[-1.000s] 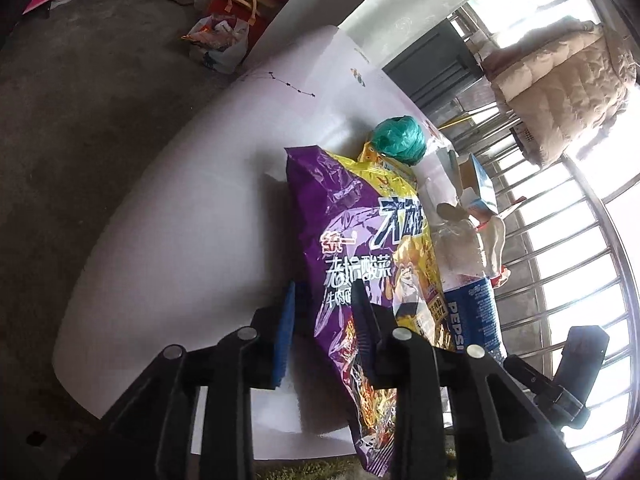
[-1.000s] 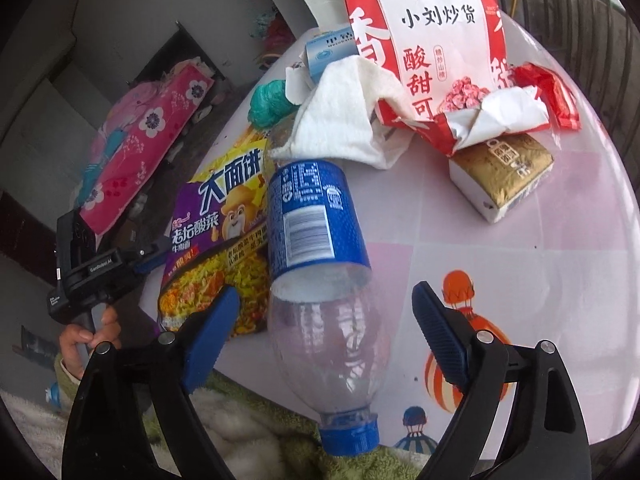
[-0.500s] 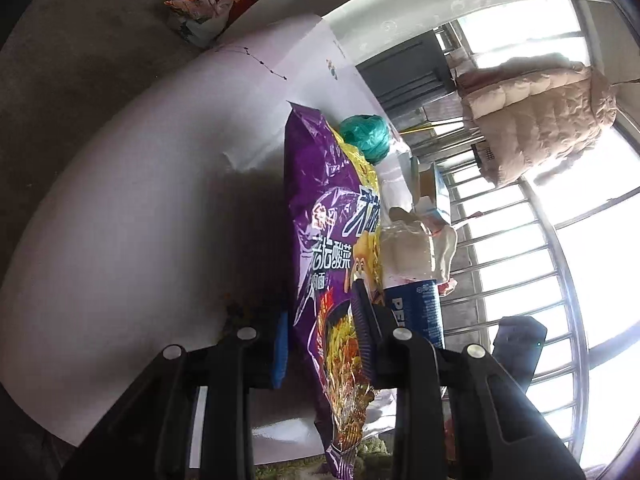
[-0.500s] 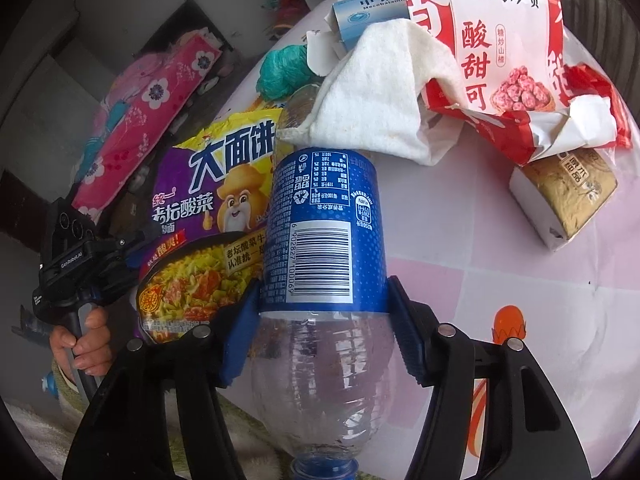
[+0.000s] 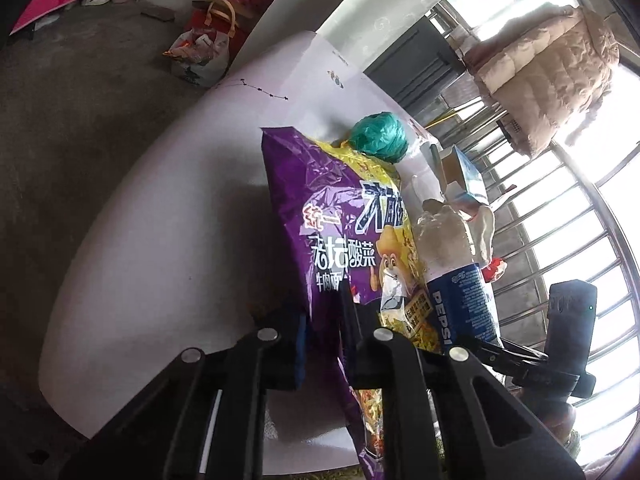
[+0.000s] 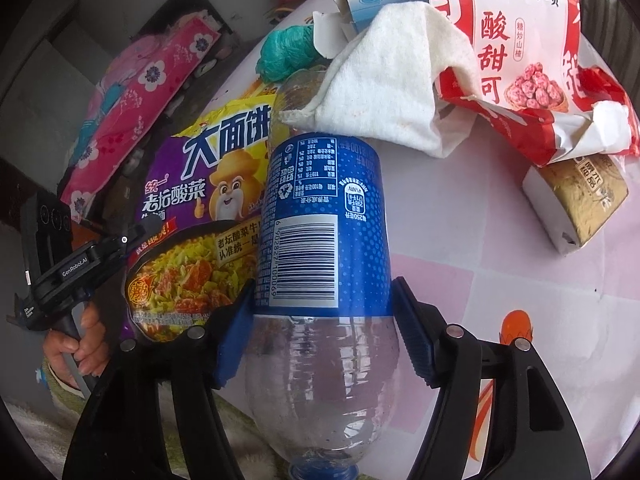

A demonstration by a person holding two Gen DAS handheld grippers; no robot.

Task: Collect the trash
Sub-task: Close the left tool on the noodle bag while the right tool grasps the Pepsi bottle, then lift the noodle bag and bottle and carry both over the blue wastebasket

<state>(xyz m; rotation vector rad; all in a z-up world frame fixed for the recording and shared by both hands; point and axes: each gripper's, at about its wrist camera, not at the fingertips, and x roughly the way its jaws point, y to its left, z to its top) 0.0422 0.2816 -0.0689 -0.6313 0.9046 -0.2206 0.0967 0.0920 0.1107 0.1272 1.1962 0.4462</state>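
Trash is lying bunched on the table (image 6: pixel 500 280): the left gripper (image 5: pixel 324 320) has just been closing and is pinching the noodle packet (image 5: pixel 332 216), while the right gripper (image 6: pixel 324 304) is clamping the bottle (image 6: pixel 324 240). Thin film may be slipping free; lifting the bottle risks dragging the cloth (image 6: pixel 392 80) resting on it.

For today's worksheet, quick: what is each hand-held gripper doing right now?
Left hand-held gripper: just closed, pinching the purple noodle packet.
Right hand-held gripper: clamped on the blue-labelled plastic bottle.
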